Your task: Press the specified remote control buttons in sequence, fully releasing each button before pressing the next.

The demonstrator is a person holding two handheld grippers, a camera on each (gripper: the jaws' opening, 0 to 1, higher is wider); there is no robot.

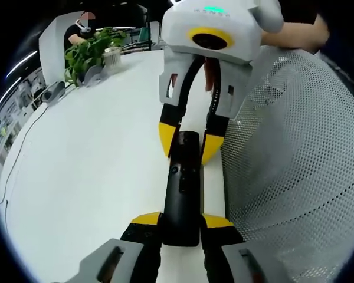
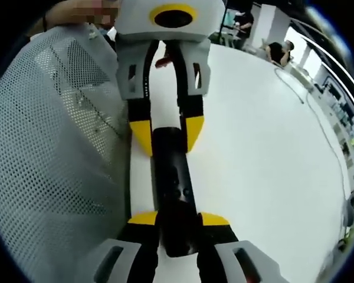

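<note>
- The remote control (image 1: 181, 188) is a long, slim black bar with a smooth matte face, lying between both pairs of jaws above a white table (image 1: 82, 177). In the left gripper view its near end sits between the left gripper (image 1: 181, 221) yellow tips and its far end between the right gripper (image 1: 186, 144) tips.
- Its buttons are small, dark and hard to read; two or three faint dots show near mid-length, and in the right gripper view (image 2: 174, 188) glare blurs them further.
- The left gripper's jaws are closed narrowly onto the remote's sides; the right gripper (image 2: 177, 221) grips the opposite end likewise, with the left gripper (image 2: 168, 132) facing it.
- The remote's underside and its clamped ends are hidden by the fingers.
- Beside the fingers, a grey perforated mesh surface (image 1: 301, 165) curves upward, cut off at the edge.
- Far beyond the fingertips, a leafy green plant (image 1: 88, 53) stands in a pot, small and blurred.
</note>
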